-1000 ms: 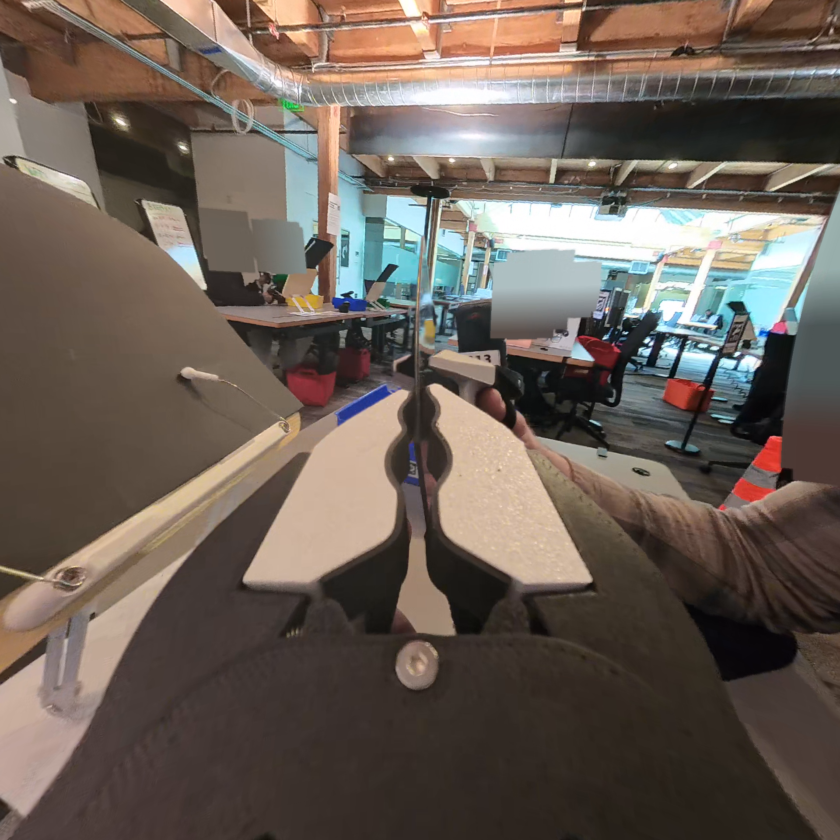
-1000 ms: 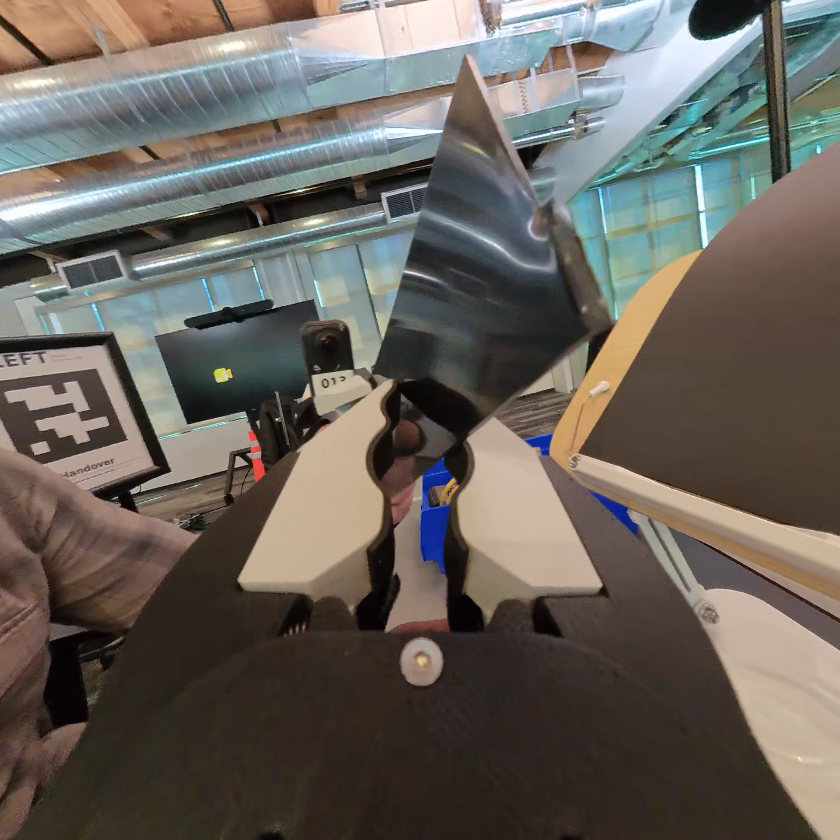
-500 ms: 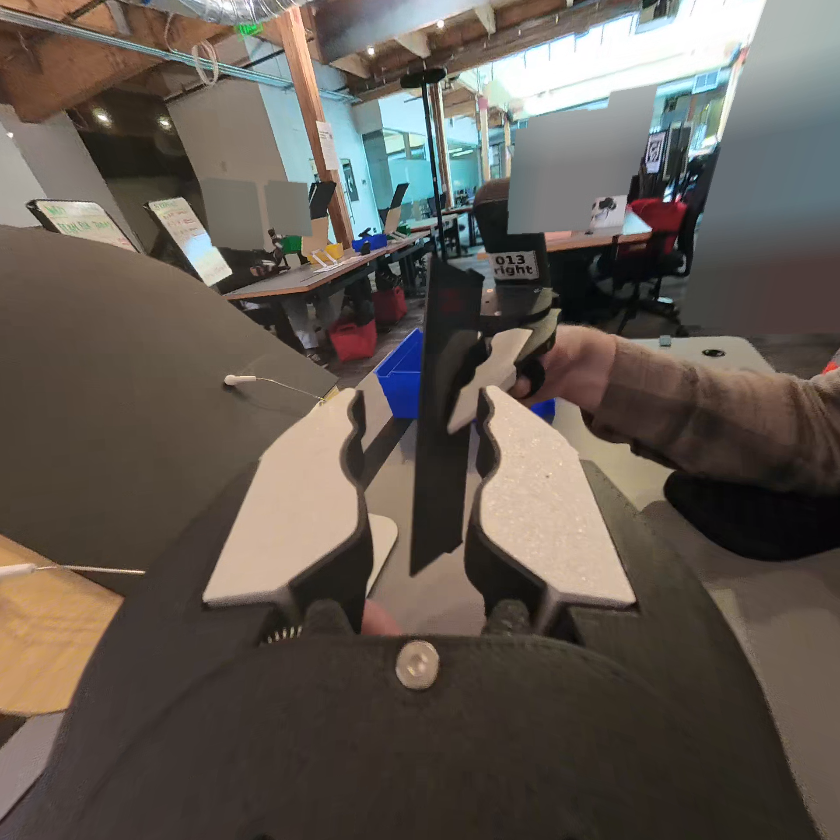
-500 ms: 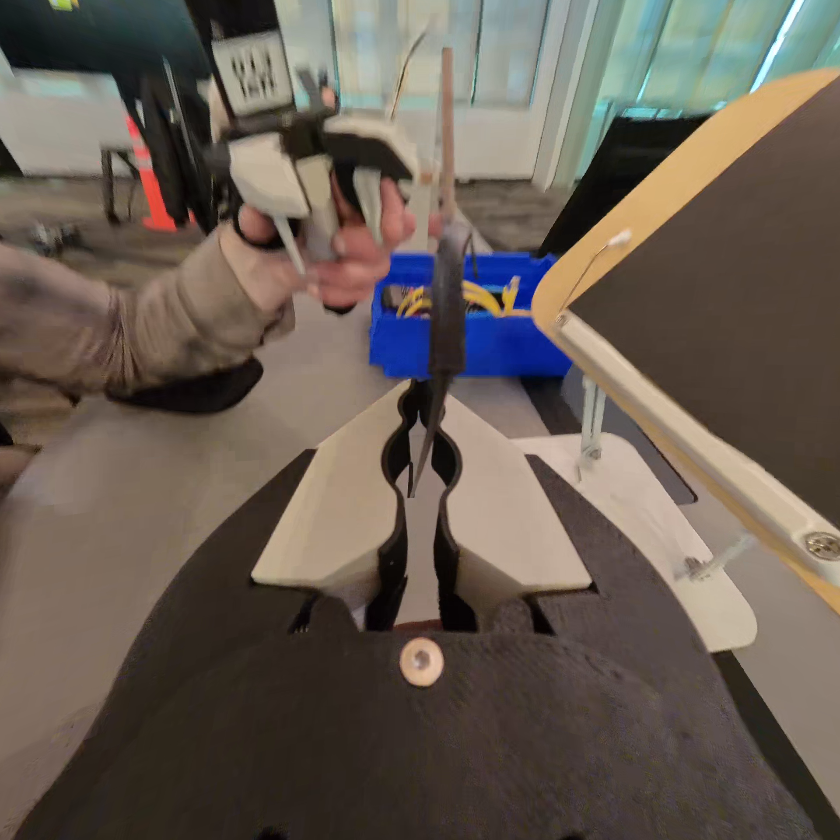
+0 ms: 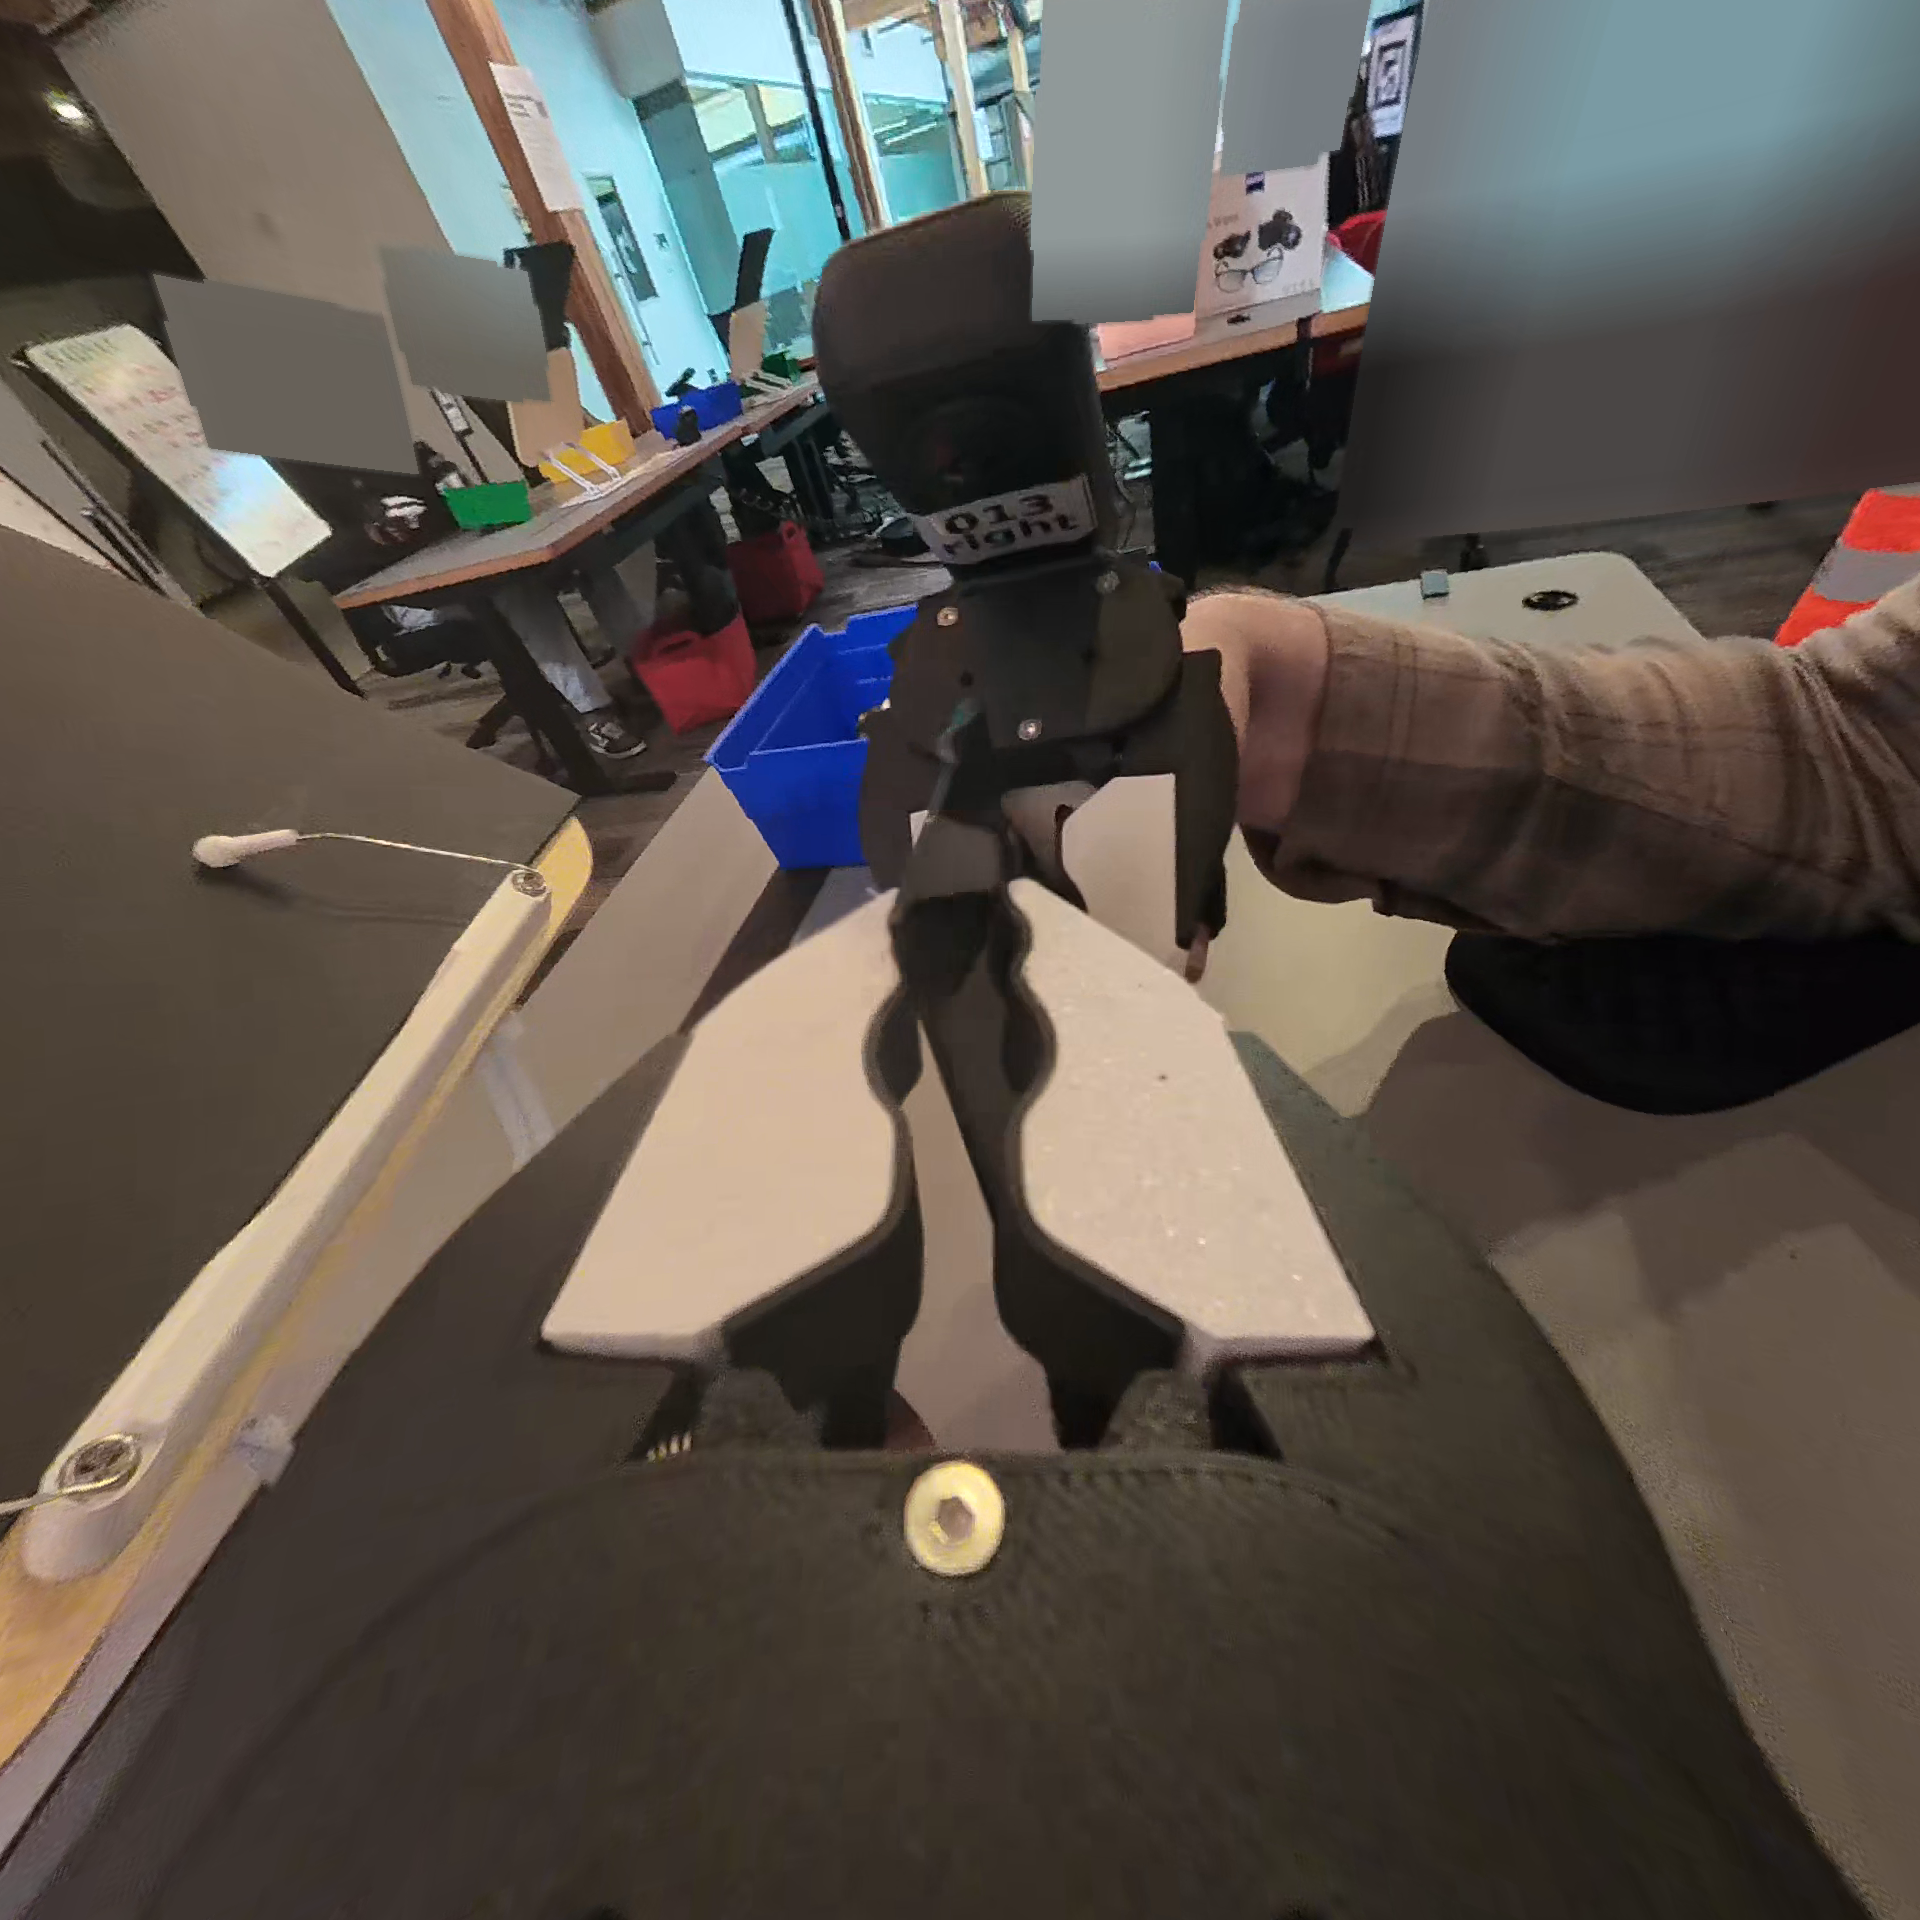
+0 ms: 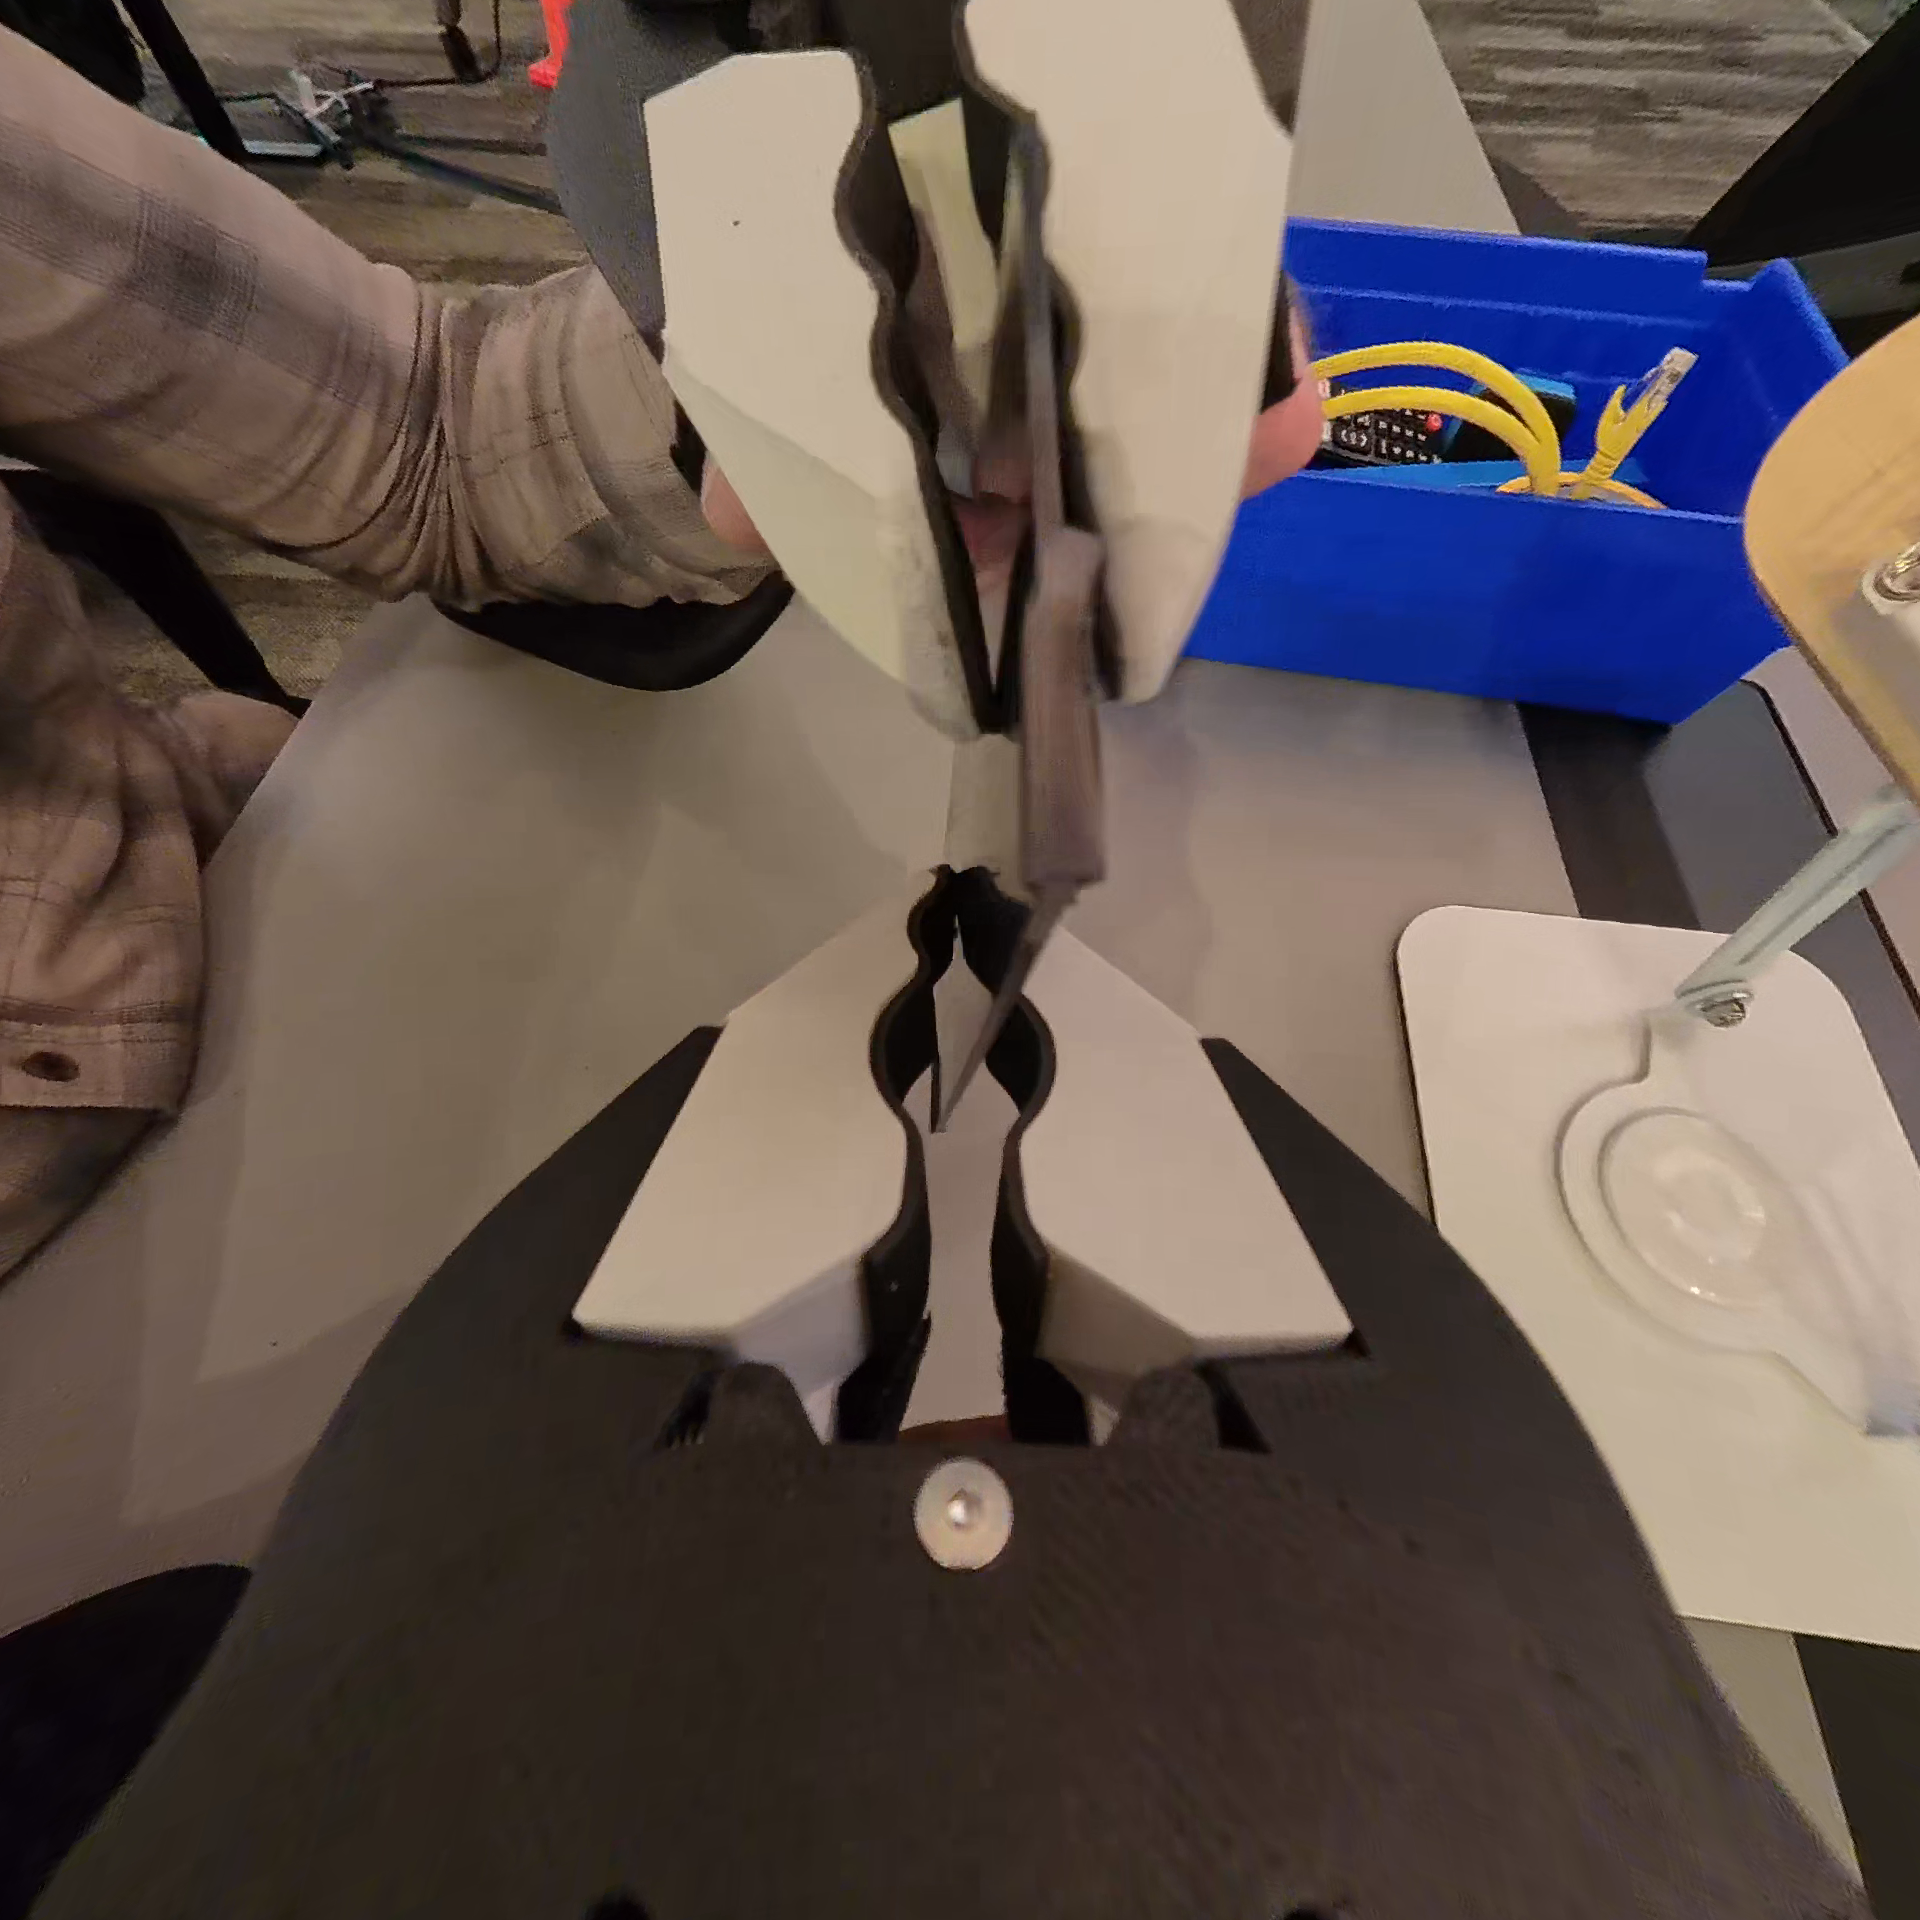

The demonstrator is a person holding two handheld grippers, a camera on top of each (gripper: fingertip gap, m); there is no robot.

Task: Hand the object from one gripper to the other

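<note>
Two hand-held grippers, each with a black textured body, pale matte fingers and wavy black pads, meet tip to tip above a grey table (image 6: 520, 935).

Item: one scraper-like tool (image 6: 1055, 727), with a thin flat dark blade tapering to a point and a thicker dull grey handle; it is seen edge-on and slightly blurred.

- The left gripper (image 5: 951, 935) is closed tight on the handle end.
- The right gripper (image 6: 971, 894) stands narrow. The blade tip lies in the slot between its pads, but whether they actually pinch it cannot be told.
- A white printed label (image 5: 1003, 520) sits on the right gripper below its camera.

Nearby:
- a glossy blue plastic bin (image 6: 1455, 603) holding yellow cables (image 6: 1455, 384);
- a white rounded base plate (image 6: 1507, 1507);
- a plaid sleeve (image 6: 312, 416).
</note>
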